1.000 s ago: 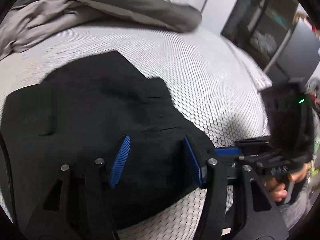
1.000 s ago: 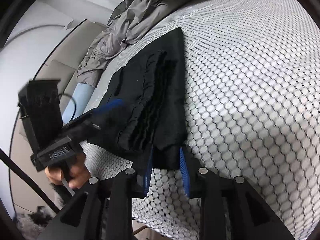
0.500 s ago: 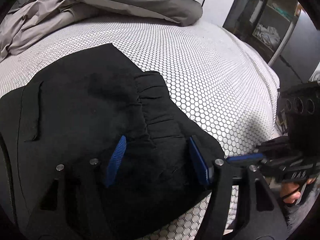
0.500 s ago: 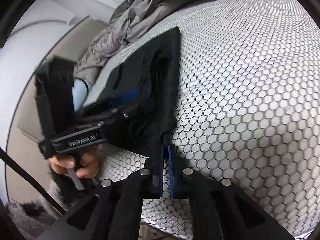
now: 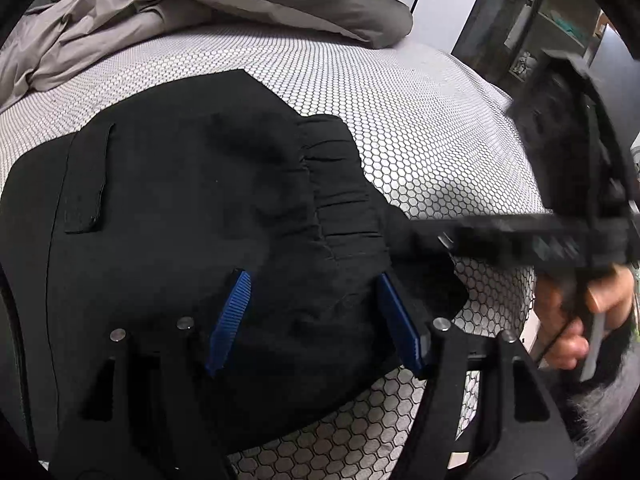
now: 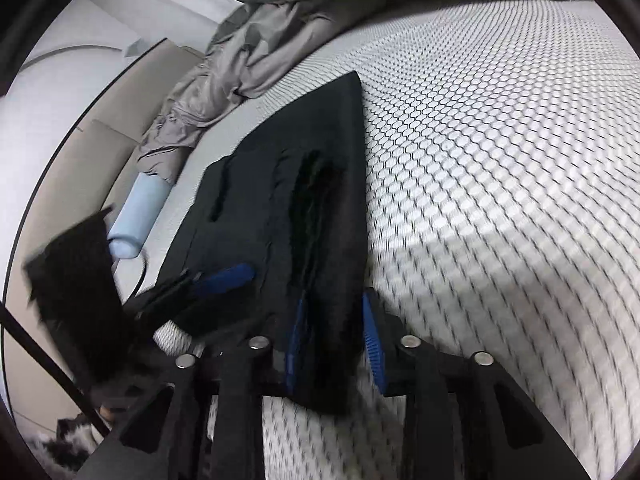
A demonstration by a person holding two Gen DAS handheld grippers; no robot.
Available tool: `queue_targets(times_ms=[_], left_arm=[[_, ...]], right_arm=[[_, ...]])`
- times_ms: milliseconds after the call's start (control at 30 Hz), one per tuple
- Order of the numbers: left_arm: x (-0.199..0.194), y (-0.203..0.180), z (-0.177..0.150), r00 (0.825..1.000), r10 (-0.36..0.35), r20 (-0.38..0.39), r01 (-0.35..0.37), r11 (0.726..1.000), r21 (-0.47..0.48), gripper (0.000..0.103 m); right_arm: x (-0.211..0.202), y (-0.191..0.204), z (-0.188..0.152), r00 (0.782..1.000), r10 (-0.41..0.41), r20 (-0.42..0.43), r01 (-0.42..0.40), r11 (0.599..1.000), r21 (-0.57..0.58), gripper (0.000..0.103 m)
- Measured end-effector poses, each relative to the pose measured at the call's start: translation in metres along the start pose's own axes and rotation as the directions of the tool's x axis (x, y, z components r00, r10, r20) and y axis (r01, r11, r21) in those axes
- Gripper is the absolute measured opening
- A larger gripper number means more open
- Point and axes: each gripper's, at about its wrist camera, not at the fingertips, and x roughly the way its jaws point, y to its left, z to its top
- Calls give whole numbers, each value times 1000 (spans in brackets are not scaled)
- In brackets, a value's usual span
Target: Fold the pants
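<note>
Right now the pants (image 5: 192, 216) lie folded flat on the honeycomb-patterned mattress (image 5: 400, 128), directly under and ahead of both claws. Left gripper (image 5: 316, 320): jaws opening, blue pads well apart, black fabric below and between them, pads not pinching it, so released. The elastic waistband (image 5: 340, 200) sits just ahead of its right pad; a pocket flap (image 5: 86, 184) is further ahead to the left. Right gripper (image 6: 336, 340): jaws opening, near corner of the pants between the pads, no clear squeeze visible; view is blurred there. From the right wrist view, the left gripper reaches in from the left onto the same near edge. A hand (image 5: 576, 312) grips the right gripper's handle, seen right of the left claw. Grey bedding (image 5: 200, 4) is bunched far ahead, well clear of the pants.
</note>
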Motion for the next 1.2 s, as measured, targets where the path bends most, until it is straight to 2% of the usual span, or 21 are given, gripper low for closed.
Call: queue_targets(times_ms=[133, 333, 467, 533, 600, 700, 800, 867, 933, 967, 1000, 1067, 1133, 1200], left_arm=[[3, -2, -1, 1000, 9, 0, -9, 1000, 18, 64], [4, -1, -6, 1000, -5, 1, 5, 1000, 20, 64], [4, 10, -5, 1000, -14, -3, 14, 1000, -3, 64], [2, 15, -5, 999, -35, -12, 35, 999, -2, 64], [1, 17, -6, 999, -44, -18, 44, 999, 2, 64], [0, 22, -6, 998, -54, -21, 55, 998, 19, 64], [-3, 31, -2, 996, -85, -9, 85, 996, 12, 64], [-8, 39, -1, 995, -101, -5, 101, 995, 0, 64], [-28, 55, -1, 993, -111, 30, 111, 994, -19, 64], [-39, 62, 1, 993, -104, 58, 106, 994, -28, 64], [-51, 73, 2, 992, -89, 92, 94, 995, -44, 64], [-75, 104, 2, 987, -44, 153, 61, 992, -113, 67], [-94, 143, -1, 979, 24, 203, 23, 973, -228, 69], [-104, 179, -9, 974, 85, 209, -11, 943, -333, 70]], right_arm=[[20, -3, 37, 999, 28, -25, -29, 999, -32, 19], [62, -12, 99, 984, 116, -138, -121, 992, -24, 19], [85, 2, 130, 962, 98, -256, -127, 987, -100, 19], [79, 2, 131, 957, 69, -282, -110, 985, -132, 19], [76, 4, 128, 968, 45, -248, -83, 986, -145, 19], [60, -7, 100, 981, 11, -192, -40, 987, -153, 18], [36, -24, 71, 988, 18, -151, -32, 995, -95, 19], [15, -26, 55, 991, -38, -127, 28, 996, -80, 19], [-9, -23, 44, 996, -54, -74, 51, 998, -49, 25], [-15, -16, 39, 998, -39, -51, 37, 998, -42, 27], [-26, -10, 34, 1000, -19, -19, 18, 999, -42, 33], [-40, 1, 25, 998, 2, 57, 1, 999, -50, 50], [-41, 10, 21, 995, -11, 96, 18, 997, -69, 65], [-30, 22, 19, 996, -29, 89, 37, 995, -91, 69]])
